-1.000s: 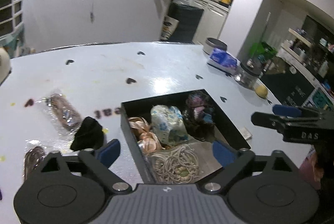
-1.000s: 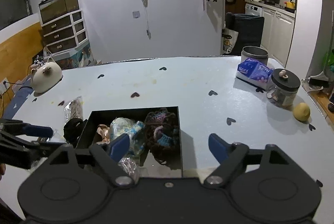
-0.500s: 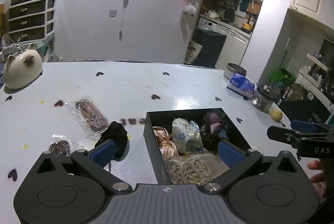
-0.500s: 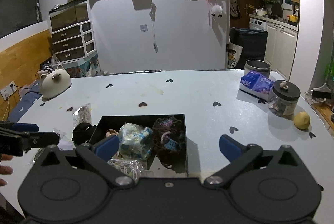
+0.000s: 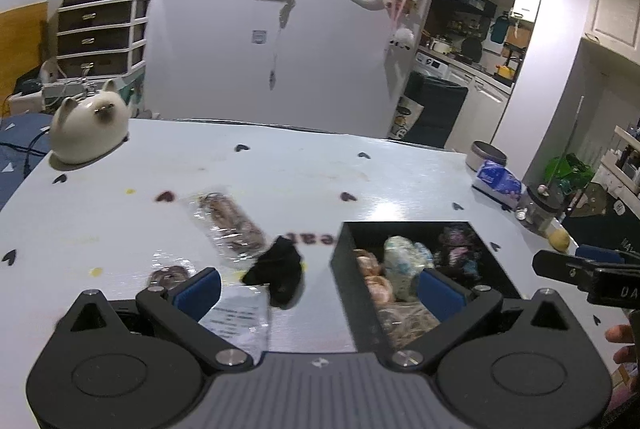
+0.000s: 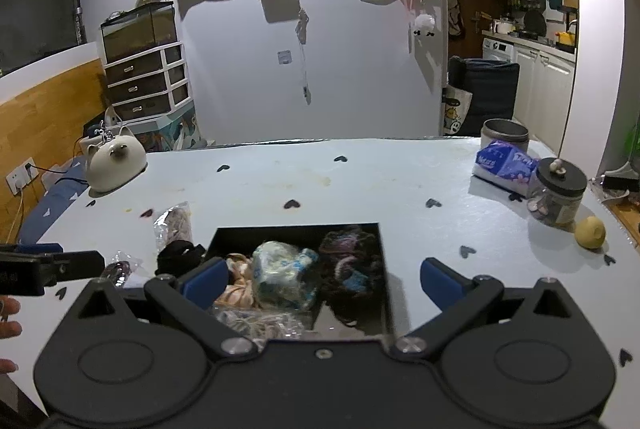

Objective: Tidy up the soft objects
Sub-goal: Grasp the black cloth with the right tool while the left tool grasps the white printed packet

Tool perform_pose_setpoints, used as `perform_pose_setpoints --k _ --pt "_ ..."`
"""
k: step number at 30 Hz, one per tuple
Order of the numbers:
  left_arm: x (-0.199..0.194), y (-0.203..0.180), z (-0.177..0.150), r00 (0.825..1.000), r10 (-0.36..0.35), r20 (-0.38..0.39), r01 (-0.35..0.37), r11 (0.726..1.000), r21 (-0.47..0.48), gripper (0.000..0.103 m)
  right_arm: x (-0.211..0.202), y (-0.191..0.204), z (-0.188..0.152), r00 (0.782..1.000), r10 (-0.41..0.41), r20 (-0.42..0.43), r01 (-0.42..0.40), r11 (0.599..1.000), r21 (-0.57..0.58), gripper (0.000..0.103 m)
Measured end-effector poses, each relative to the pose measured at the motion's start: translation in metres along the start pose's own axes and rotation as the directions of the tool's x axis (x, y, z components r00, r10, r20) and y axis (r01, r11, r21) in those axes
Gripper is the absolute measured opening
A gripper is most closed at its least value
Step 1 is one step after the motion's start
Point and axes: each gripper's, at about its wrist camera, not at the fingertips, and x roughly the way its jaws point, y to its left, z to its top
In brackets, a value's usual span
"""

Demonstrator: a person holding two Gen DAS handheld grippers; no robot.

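A black open box (image 5: 342, 265) (image 6: 382, 269) on the white table holds soft items: a peach scrunchie (image 5: 370, 275), a pale blue-white bundle (image 5: 404, 261) (image 6: 280, 269), a dark knitted piece (image 5: 460, 249) (image 6: 348, 261) and cream bands (image 5: 404, 321). A black soft item (image 5: 278, 269) (image 6: 178, 255) lies left of the box. Bagged brown hair ties (image 5: 230, 221) (image 6: 174, 223) and a second small bag (image 5: 170, 273) lie further left. My left gripper (image 5: 320, 291) is open, above the table near the box's left wall. My right gripper (image 6: 320, 279) is open over the box's near side.
A white cat figure (image 5: 90, 127) (image 6: 116, 163) stands at the far left. A tin (image 6: 504, 133), a tissue pack (image 6: 504, 163), a lidded jar (image 6: 558, 195) and a yellow fruit (image 6: 590, 233) sit at the right. A paper card (image 5: 240, 317) lies under the left gripper.
Both grippers have pulled back and tilted up from the box, so more of the table and room shows. The left gripper has shifted left toward the black soft item.
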Motion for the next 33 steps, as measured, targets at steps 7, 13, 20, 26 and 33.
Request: perform_pose_setpoints --k 7,13,20,26,33 --pt "0.005 0.04 0.002 0.999 -0.01 -0.036 0.009 1.0 -0.011 0.103 0.011 0.033 0.001 1.0 0.016 -0.015 -0.016 1.0 0.003 0.103" --pt "0.026 0.057 -0.004 0.987 -0.06 -0.148 0.068 0.996 0.049 0.103 0.027 0.066 0.007 1.0 0.019 -0.02 -0.02 1.0 -0.014 0.103" --pt "0.049 0.062 -0.024 0.967 -0.11 -0.229 0.148 0.976 0.159 0.103 0.052 0.1 0.022 0.999 0.041 -0.028 -0.043 0.996 -0.076 0.103" --pt "0.07 0.063 -0.038 0.962 -0.138 -0.234 0.207 0.931 0.3 0.102 0.079 0.128 0.037 0.996 0.058 -0.072 -0.067 0.989 -0.134 0.103" --pt "0.089 0.074 -0.033 0.94 -0.186 -0.285 0.319 0.775 0.546 0.102 0.102 0.143 0.045 0.985 0.084 -0.153 -0.11 0.979 -0.17 0.098"
